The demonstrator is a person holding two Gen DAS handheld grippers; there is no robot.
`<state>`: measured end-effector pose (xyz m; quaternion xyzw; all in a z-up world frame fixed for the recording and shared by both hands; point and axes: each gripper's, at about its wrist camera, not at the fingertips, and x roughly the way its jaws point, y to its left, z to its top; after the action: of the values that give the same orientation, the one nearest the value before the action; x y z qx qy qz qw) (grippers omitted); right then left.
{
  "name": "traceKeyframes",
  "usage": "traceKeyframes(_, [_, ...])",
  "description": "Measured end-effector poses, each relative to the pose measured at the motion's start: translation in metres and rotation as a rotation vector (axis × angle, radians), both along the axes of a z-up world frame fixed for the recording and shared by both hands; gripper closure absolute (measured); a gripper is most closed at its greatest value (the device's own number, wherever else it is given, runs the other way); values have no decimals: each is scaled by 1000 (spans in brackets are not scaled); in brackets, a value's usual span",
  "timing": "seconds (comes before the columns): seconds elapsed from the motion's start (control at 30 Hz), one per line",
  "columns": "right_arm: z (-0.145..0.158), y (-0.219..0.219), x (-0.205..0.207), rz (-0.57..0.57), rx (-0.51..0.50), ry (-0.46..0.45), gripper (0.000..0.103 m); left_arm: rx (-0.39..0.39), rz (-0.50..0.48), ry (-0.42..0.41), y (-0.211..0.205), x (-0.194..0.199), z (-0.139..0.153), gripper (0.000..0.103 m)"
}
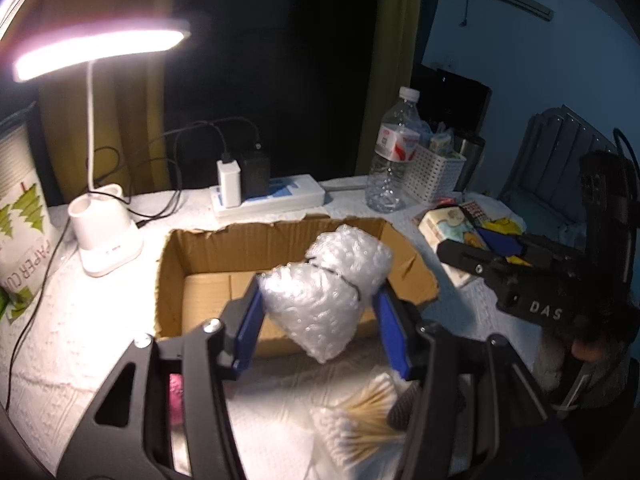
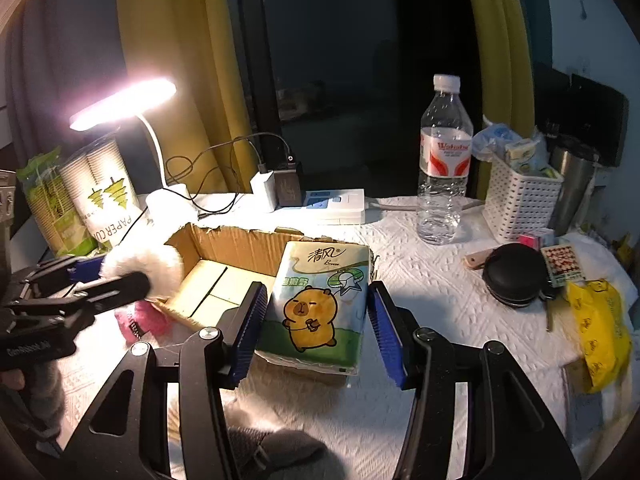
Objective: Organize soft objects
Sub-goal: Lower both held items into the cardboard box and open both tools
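In the left wrist view, the left gripper (image 1: 320, 312) is raised over the near wall of the open cardboard box (image 1: 200, 256), its blue pads pressed against both sides of a bubble wrap bundle (image 1: 324, 284) tied with a dark band, so the jaws are closed onto it at a moderate width. The bundle hangs above the box's near edge, its far end reaching over the box interior. To the right, the right gripper (image 1: 492, 258) stretches level towards the box's right side, with the person's hand (image 1: 584, 348) on its handle; from this side I cannot tell its jaw width. A pile of cotton swabs (image 1: 360, 428) lies on the white table cover (image 1: 80, 320) below, and a lit desk lamp (image 1: 100, 48) stands at the left, with a power strip (image 1: 272, 200) and a water bottle (image 1: 390, 156) behind the box. In the right wrist view, the right gripper (image 2: 318, 320) points forward and slightly down, its jaws wide apart on either side of a tissue pack (image 2: 320, 304) printed with a cartoon capybara; neither pad clearly presses it, with a visible gap on the right. The pack rests tilted on the box's near right corner. At the left, the left gripper (image 2: 80, 292) sits level over the box (image 2: 240, 244), a white mass beside it washed out by glare. A black round pouch (image 2: 516, 276) and a white basket (image 2: 520, 200) sit to the right.
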<state>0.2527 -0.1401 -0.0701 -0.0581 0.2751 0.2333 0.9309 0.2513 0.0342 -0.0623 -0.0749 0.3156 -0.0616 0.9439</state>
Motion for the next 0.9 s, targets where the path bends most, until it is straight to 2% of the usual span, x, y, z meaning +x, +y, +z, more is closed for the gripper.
traceKeyframes(0.33, [-23, 6, 35, 36, 17, 83, 48, -45, -16, 103, -12, 55, -38, 47])
traceKeyframes(0.37, [-25, 8, 37, 41, 18, 92, 48, -47, -15, 121, -13, 59, -42, 45])
traceKeyframes(0.43, [-28, 10, 40, 46, 10, 107, 47, -43, -11, 138, -13, 62, -47, 32])
traceKeyframes(0.47, [-30, 11, 42, 48, 4, 113, 43, -44, -8, 139, -11, 61, -47, 25])
traceKeyframes(0.5, [-31, 12, 42, 48, 0, 116, 36, -47, -3, 137, -9, 60, -47, 23])
traceKeyframes(0.57, [-29, 12, 39, 38, -4, 104, 30, -31, 10, 126, -6, 55, -46, 22])
traceKeyframes(0.67, [-22, 11, 31, 21, -6, 84, 30, 3, 18, 114, -3, 43, -41, 20])
traceKeyframes(0.9, [-5, 6, -6, -4, -22, 45, 30, -15, 27, 74, 6, 0, -24, 19])
